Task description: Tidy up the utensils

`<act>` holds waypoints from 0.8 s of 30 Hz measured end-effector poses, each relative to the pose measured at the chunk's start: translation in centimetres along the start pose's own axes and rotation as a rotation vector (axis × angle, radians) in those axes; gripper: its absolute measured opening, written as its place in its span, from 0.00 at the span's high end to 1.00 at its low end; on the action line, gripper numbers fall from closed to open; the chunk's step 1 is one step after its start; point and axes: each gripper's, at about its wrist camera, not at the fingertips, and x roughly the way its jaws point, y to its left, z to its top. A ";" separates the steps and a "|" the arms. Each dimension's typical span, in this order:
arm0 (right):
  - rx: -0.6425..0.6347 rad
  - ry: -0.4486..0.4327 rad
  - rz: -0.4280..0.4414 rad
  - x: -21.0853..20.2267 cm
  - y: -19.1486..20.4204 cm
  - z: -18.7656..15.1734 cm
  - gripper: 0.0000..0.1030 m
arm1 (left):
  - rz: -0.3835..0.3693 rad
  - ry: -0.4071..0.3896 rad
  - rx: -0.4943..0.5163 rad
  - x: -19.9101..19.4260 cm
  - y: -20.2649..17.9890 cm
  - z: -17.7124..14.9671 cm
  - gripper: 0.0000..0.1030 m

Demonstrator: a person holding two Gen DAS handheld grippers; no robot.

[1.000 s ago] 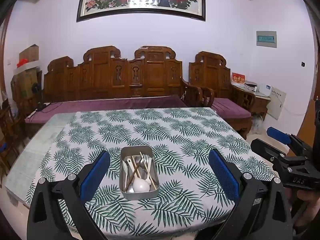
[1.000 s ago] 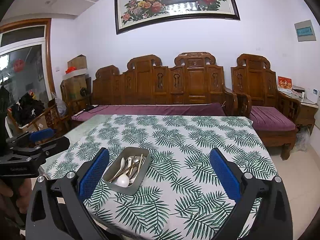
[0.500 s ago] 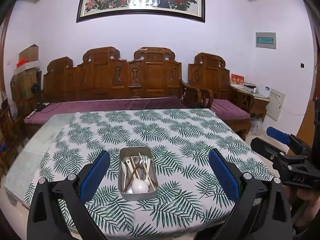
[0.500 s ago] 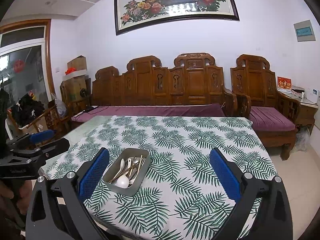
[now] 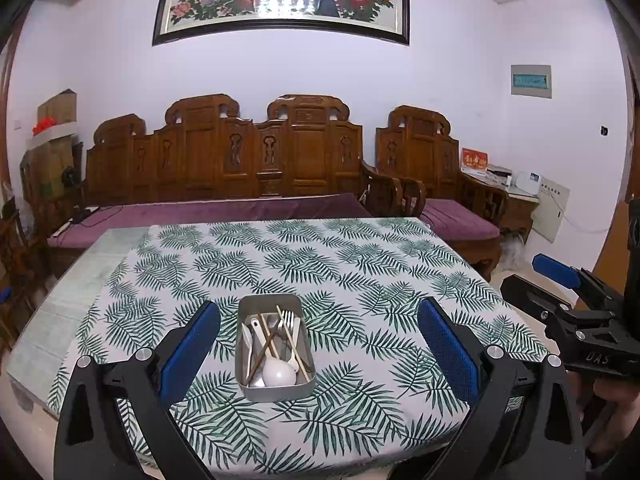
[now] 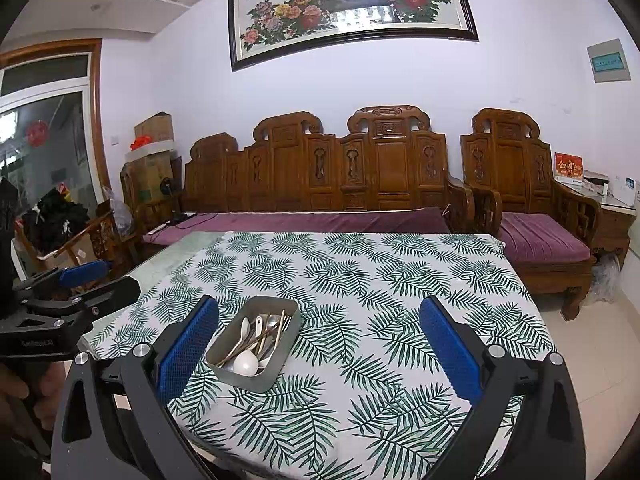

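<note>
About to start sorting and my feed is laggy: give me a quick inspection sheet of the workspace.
Surface: table under a leaf-print tablecloth; bare strip of tabletop along its left side.
Job's things: metal tin near the front edge, holding a white spoon, fork, chopsticks and other utensils, jumbled.
Clutter: nothing seen on the cloth.
Grippers: left gripper and right gripper both with jaws open, empty, short of the tin.
Cables: cord on the sofa cushion.
Surroundings: carved wooden sofa, armchair, framed painting.
</note>
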 end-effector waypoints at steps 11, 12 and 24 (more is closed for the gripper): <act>0.000 -0.004 0.003 0.0 0.1 0.2 0.02 | 0.001 0.000 0.000 0.0 0.0 0.0 0.08; 0.000 -0.004 0.003 -0.1 0.0 0.1 0.02 | 0.000 0.000 0.000 0.0 0.0 0.0 0.08; 0.001 -0.004 0.004 0.0 0.0 0.2 0.02 | 0.004 0.001 0.001 0.1 -0.1 -0.1 0.08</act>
